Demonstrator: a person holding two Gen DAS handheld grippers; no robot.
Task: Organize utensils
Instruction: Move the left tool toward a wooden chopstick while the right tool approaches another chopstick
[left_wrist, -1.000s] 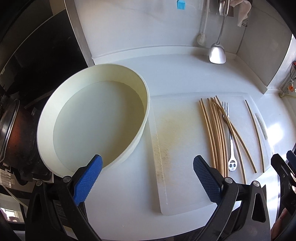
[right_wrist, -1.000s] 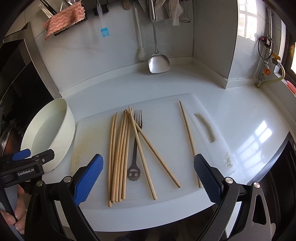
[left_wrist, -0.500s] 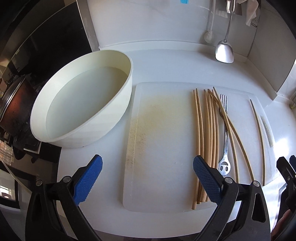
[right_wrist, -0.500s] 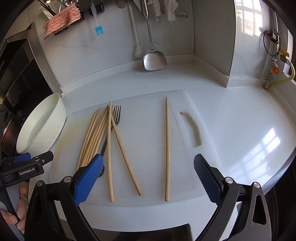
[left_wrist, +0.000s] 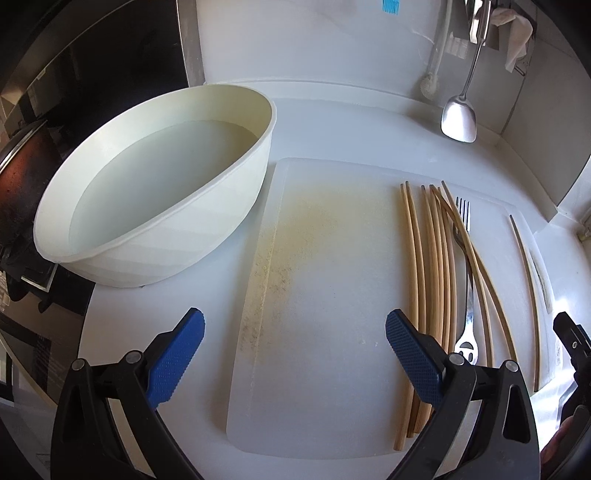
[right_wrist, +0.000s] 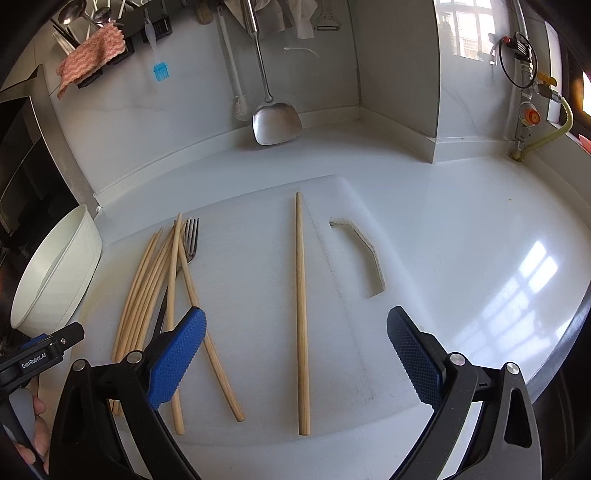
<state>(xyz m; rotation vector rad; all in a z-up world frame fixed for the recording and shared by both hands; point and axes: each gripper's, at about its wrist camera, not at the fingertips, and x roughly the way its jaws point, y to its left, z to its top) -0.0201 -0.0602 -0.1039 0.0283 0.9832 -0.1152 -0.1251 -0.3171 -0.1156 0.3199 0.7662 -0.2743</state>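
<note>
**Utensils on cutting board, both grippers released**

Left wrist view: left gripper (left_wrist: 294, 345) spread wide, empty, above bare stained stretch of cutting board (left_wrist: 332, 295). Basin (left_wrist: 155, 192) touching board's left edge. Chopstick bundle (left_wrist: 428, 266) and fork (left_wrist: 466, 266) just right of right fingertip.

Right wrist view: right gripper (right_wrist: 294, 352) spread wide, empty. Single chopstick (right_wrist: 301, 314) lying lengthwise between fingers, apart from bundle and fork at left. Open counter (right_wrist: 480, 229) right. Spatula (right_wrist: 276, 122) hanging against back wall.
</note>
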